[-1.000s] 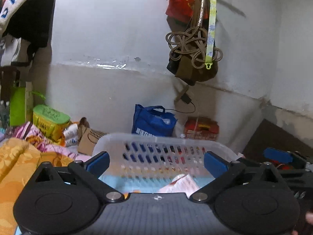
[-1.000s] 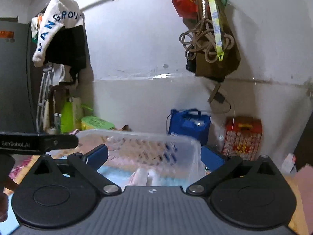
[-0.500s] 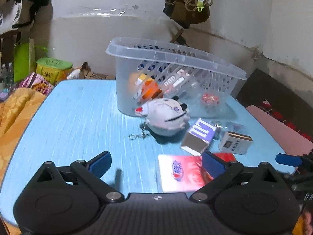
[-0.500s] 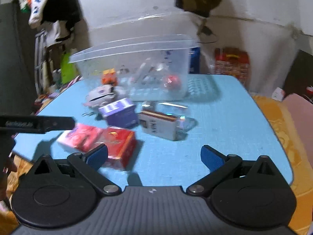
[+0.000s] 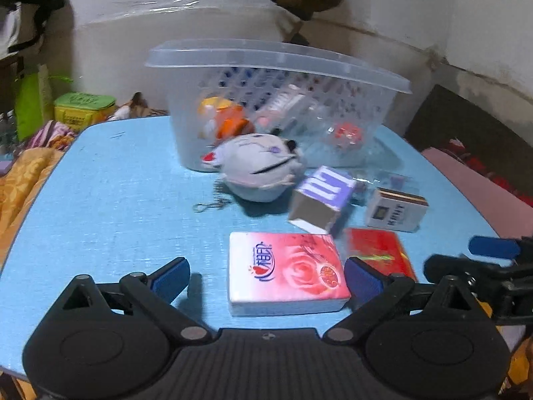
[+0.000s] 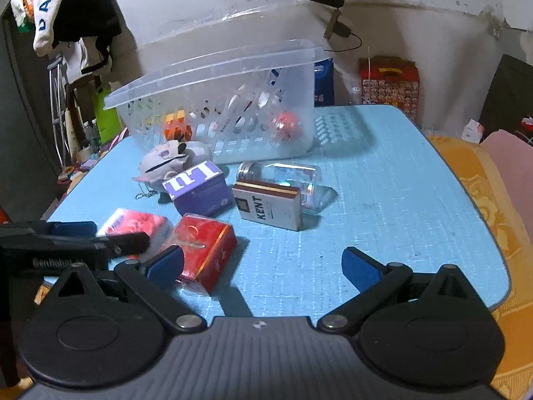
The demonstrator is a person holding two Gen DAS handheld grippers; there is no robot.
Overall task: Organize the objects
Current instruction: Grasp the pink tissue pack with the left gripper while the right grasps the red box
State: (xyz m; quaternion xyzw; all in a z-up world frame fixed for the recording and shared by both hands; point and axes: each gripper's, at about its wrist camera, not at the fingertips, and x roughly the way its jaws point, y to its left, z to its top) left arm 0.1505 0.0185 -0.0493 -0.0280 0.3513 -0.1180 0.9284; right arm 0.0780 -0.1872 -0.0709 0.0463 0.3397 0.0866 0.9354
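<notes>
A clear plastic basket [image 5: 276, 63] [image 6: 213, 76] stands at the back of the blue table [image 5: 116, 200] [image 6: 383, 200] with several small items inside. In front of it lie a grey plush keychain [image 5: 260, 166] [image 6: 166, 163], a purple box [image 5: 321, 196] [image 6: 198, 190], a white KENT pack [image 5: 396, 210] [image 6: 269, 208], a glass jar on its side [image 6: 286, 176], a red box [image 5: 379, 253] [image 6: 203, 246] and a pink tissue pack [image 5: 286, 271] [image 6: 133, 221]. My left gripper [image 5: 266, 276] is open and empty, its fingers either side of the tissue pack. My right gripper [image 6: 263, 265] is open and empty, just right of the red box.
Orange bedding [image 5: 20, 180] [image 6: 493, 206] lies off both table sides. A green-lidded yellow box [image 5: 83, 108], a blue bag [image 6: 323, 80] and a red patterned box [image 6: 389, 83] stand behind the table against the wall. Bags and clothes hang on the wall.
Both grippers have tilted down from facing the wall to the tabletop and moved closer to the loose items. Both stayed open.
</notes>
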